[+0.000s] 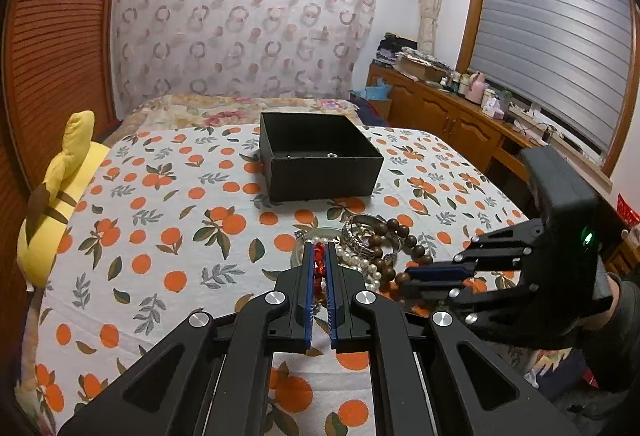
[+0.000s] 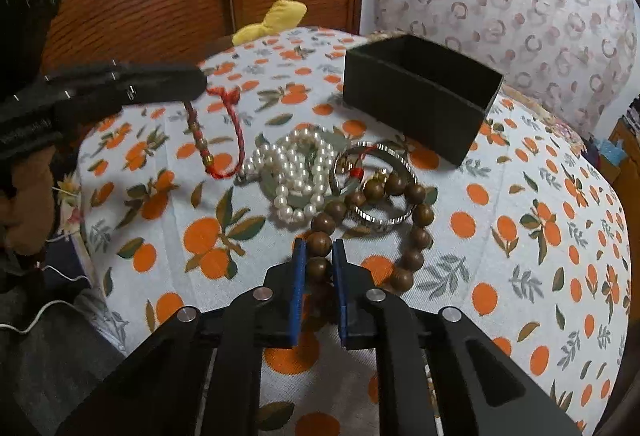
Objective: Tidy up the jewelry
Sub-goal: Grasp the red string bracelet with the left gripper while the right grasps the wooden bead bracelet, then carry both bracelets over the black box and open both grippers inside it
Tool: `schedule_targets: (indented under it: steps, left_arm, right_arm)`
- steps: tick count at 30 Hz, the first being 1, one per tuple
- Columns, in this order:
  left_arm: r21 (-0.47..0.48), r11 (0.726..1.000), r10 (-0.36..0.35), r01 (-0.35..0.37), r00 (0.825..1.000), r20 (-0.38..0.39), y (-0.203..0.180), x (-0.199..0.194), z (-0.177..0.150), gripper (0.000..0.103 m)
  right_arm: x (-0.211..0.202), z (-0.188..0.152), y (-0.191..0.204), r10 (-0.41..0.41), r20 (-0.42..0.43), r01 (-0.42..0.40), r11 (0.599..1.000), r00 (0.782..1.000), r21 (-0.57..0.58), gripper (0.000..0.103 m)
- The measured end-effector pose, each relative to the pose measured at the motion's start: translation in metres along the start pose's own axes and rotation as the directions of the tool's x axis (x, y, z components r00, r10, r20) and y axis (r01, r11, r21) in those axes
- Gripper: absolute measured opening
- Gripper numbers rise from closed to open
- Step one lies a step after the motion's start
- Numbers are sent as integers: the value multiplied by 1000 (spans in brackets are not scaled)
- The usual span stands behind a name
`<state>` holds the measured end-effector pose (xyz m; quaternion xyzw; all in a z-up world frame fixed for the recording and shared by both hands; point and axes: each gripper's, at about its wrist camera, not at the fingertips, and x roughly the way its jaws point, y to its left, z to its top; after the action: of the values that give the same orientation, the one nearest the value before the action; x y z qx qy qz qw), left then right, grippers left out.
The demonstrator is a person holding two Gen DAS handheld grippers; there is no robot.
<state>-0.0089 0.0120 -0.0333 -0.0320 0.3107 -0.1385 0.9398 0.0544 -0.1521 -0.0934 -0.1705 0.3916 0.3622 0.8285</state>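
Right claw (image 2: pixel 319 268): blue pads are closed on one brown bead of the wooden bead bracelet (image 2: pixel 400 224); the rest of that loop is laid on the bed cover (image 2: pixel 520 276) just beyond the fingertips, on the near side of the black box (image 2: pixel 420 104).

Left claw (image 1: pixel 319 256): jaws are drawn nearly together and clamped on the red braided cord bracelet (image 2: pixel 228 132). From the right wrist view its loop is seen hanging from the tips, with the lower end reaching the cover, to the left of the pile and well short of the box.

Pearl strand (image 2: pixel 296 172): heaped on a pale green bangle (image 2: pixel 304 196), between the cord and the wooden beads, in front of the box.

Silver bangle (image 2: pixel 380 192): laid beside the pearls, overlapped by the wooden beads, nearest the box's front wall.

Black box: open-topped, set on the orange-print cover beyond the pile; small pale items are glimpsed inside, too small to identify.

Yellow plush toy (image 1: pixel 60 196): at the bed's edge, far left of the box.

No legible writing is found.
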Motion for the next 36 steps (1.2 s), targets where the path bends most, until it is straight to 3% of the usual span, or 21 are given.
schedule_targets:
  steps: [17,30,36]
  left_arm:
    - [-12,1000,-1,1,1000,6,10,5,5,4]
    - [54,999,1,-4,999,49,-4,26,54,4]
    - [77,997,2,-7,998,60,-6,44,78,4]
  right_arm:
    - [-34,28,-34,-58,168,43,995,984,90,15]
    - [-59,52,-58,-106,263,74,989,959,129,15]
    - [-77,76,-68,-122,325,86,989,938,122,15]
